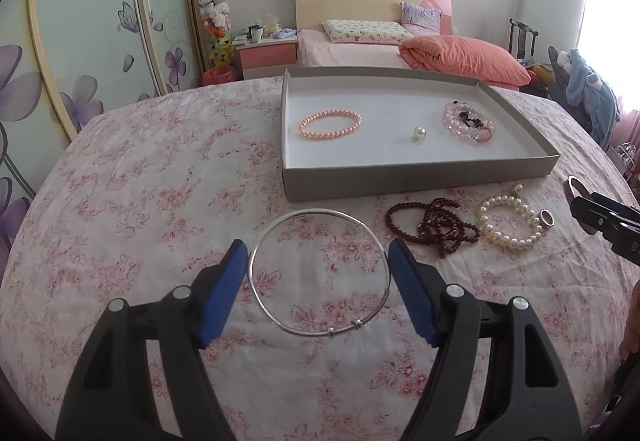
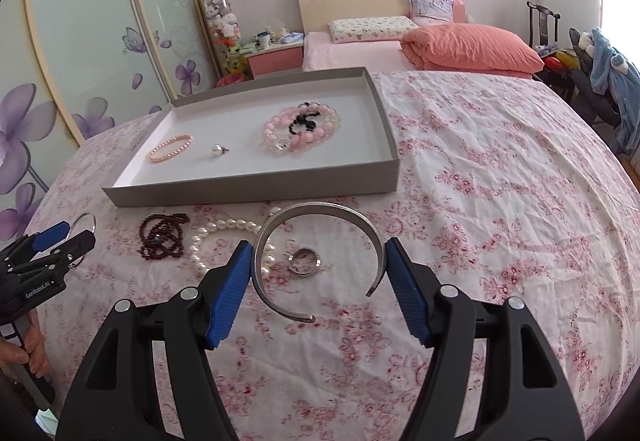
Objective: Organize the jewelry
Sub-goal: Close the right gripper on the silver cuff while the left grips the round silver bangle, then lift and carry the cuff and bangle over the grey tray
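Blue pads of the left gripper (image 1: 318, 265) pinch a thin silver bangle (image 1: 320, 273) at nine and three o'clock. Likewise the right gripper (image 2: 318, 265) pinches an open silver cuff (image 2: 320, 209). Toward twelve o'clock, the tray (image 1: 420, 177) holds a peach bracelet (image 1: 330, 124) and pink beads (image 1: 469, 123).

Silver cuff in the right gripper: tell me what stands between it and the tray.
Nothing blocks it. The silver cuff sits between the right gripper's fingers, raised over the white pearl bracelet and a small ring. Only the gray tray's low near wall lies ahead.
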Demonstrator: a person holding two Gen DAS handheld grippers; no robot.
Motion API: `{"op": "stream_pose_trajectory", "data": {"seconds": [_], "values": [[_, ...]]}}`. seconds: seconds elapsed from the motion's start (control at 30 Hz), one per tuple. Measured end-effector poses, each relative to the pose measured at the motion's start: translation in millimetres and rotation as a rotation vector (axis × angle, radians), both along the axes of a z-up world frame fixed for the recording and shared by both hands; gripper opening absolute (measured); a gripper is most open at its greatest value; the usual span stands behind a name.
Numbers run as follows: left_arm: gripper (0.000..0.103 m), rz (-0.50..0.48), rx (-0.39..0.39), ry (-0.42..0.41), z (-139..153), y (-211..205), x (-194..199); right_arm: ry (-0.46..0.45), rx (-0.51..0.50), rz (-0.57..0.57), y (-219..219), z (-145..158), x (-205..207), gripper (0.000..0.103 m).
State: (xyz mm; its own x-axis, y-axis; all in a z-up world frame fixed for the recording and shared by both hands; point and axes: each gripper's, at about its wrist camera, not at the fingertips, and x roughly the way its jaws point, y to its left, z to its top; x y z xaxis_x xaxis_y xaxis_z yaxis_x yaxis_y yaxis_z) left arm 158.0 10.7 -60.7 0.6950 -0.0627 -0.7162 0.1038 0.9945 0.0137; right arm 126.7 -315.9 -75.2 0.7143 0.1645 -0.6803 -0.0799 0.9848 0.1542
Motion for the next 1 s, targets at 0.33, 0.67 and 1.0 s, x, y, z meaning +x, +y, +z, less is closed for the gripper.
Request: {"op": "stream_pose_trajectory", "data": {"seconds": [0.33, 0.67, 1.0], "values": [[0.071, 0.001, -0.01, -0.146, 31, -15, -19, -0.152, -0.022, 0.008, 15, 31, -19, 0.067], [0.071, 0.002, -0.013, -0.284, 59, -32, -32, -0.371, -0.067, -0.001, 26, 67, -41, 0.067], [0.071, 0.002, 0.0, -0.385, 77, -44, -36, -0.505, -0.087, -0.019, 31, 85, -46, 0.067]]}}
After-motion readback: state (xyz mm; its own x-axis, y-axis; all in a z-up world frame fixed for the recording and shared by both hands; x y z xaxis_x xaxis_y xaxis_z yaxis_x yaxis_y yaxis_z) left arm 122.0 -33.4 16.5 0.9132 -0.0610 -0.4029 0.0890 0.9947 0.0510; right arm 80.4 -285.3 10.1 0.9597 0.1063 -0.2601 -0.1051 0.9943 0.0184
